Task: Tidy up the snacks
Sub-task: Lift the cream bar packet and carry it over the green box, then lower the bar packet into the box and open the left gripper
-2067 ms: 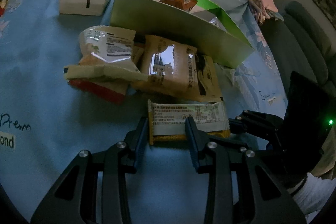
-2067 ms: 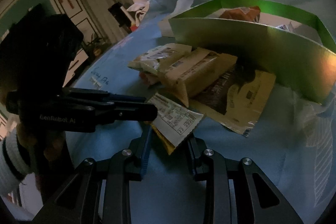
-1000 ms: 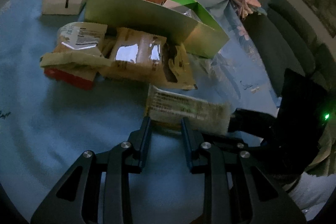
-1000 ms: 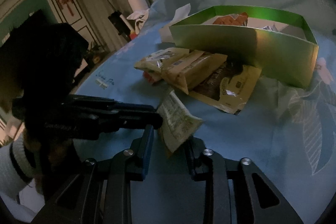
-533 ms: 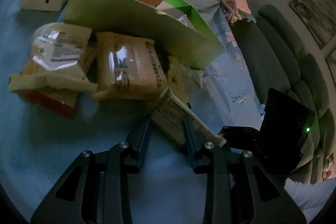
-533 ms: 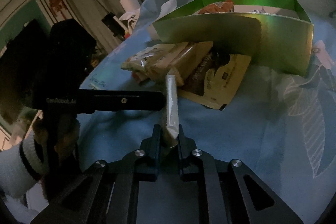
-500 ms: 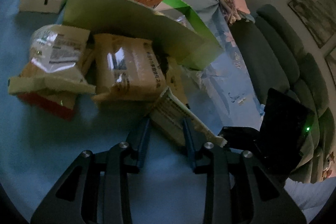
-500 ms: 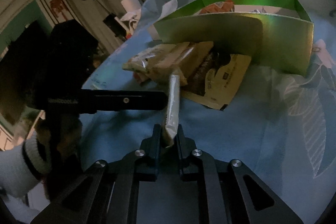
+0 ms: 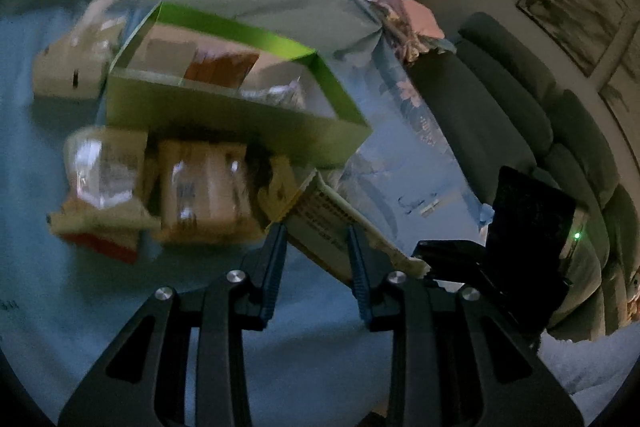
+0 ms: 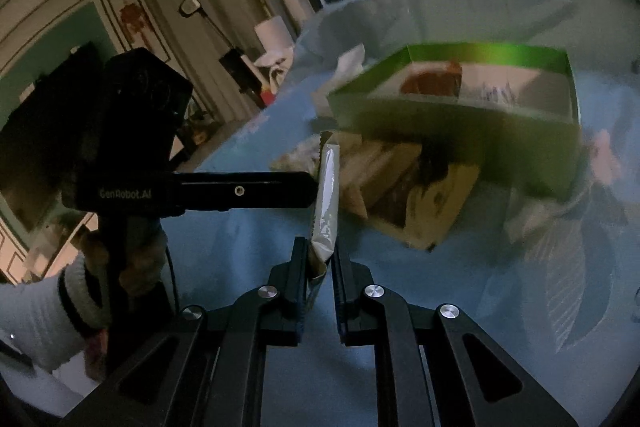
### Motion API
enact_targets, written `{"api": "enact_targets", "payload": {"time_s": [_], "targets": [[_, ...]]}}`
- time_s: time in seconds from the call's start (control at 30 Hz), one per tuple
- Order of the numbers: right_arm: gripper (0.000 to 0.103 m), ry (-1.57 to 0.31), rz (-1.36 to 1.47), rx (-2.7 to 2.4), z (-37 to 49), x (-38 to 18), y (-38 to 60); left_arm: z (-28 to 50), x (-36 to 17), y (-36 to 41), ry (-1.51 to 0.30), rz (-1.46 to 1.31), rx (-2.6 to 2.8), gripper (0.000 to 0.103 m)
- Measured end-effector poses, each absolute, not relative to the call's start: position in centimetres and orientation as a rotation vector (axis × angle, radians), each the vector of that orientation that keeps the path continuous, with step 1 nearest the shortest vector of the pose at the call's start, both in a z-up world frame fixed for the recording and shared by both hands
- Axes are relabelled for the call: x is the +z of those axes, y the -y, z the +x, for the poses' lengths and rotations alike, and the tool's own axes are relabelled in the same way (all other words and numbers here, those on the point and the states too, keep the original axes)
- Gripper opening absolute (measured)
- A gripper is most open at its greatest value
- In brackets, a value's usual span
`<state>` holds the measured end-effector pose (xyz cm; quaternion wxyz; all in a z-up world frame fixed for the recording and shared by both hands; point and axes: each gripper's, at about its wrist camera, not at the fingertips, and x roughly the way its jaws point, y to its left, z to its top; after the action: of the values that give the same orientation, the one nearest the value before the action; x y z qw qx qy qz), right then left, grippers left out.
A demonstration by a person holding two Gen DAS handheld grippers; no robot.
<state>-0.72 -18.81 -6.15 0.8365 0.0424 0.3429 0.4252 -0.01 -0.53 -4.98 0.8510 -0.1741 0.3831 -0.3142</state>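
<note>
My right gripper (image 10: 320,259) is shut on one end of a flat white and yellow snack packet (image 10: 327,203) and holds it on edge above the blue cloth. In the left wrist view the same packet (image 9: 320,223) sits between the open fingers of my left gripper (image 9: 316,239), with the right gripper (image 9: 444,255) clamped on its right end. The left gripper (image 10: 312,189) reaches in from the left and its tip touches the packet. The green box (image 9: 240,115) stands behind with an orange packet (image 9: 224,67) inside. Several snack packets (image 9: 200,187) lie piled before it.
A cream paper bag (image 9: 72,67) stands left of the green box. The blue cloth (image 9: 80,307) covers the table. A grey sofa (image 9: 540,131) runs along the right. A standing lamp and clutter (image 10: 240,67) lie beyond the table's left side.
The packet has been lifted off the cloth and turned on edge by my right gripper. Both grippers have risen and pulled back, so the green box's inside shows more.
</note>
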Motion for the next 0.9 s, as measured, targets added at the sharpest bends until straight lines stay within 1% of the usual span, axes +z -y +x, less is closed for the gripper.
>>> {"api": "enact_targets", "payload": {"time_s": [0.27, 0.47, 0.7, 0.9], "targets": [[0.013, -0.628, 0.087, 0.875, 3.0, -2.3, 18.7, 4.3, -1.0, 0.9, -0.735, -0.304, -0.650, 0.030], [0.013, -0.592, 0.087, 0.824, 6.7, -0.6, 18.6, 9.4, 0.0, 1.0, -0.719, -0.323, -0.655, 0.030], [0.013, -0.660, 0.080, 0.730, 11.6, -1.6, 18.5, 15.6, -2.0, 1.4, -0.793, -0.371, -0.623, 0.030], [0.013, -0.736, 0.043, 0.654, 14.6, -3.3, 18.0, 18.7, -4.3, 2.0, -0.869, -0.372, -0.545, 0.030]]}}
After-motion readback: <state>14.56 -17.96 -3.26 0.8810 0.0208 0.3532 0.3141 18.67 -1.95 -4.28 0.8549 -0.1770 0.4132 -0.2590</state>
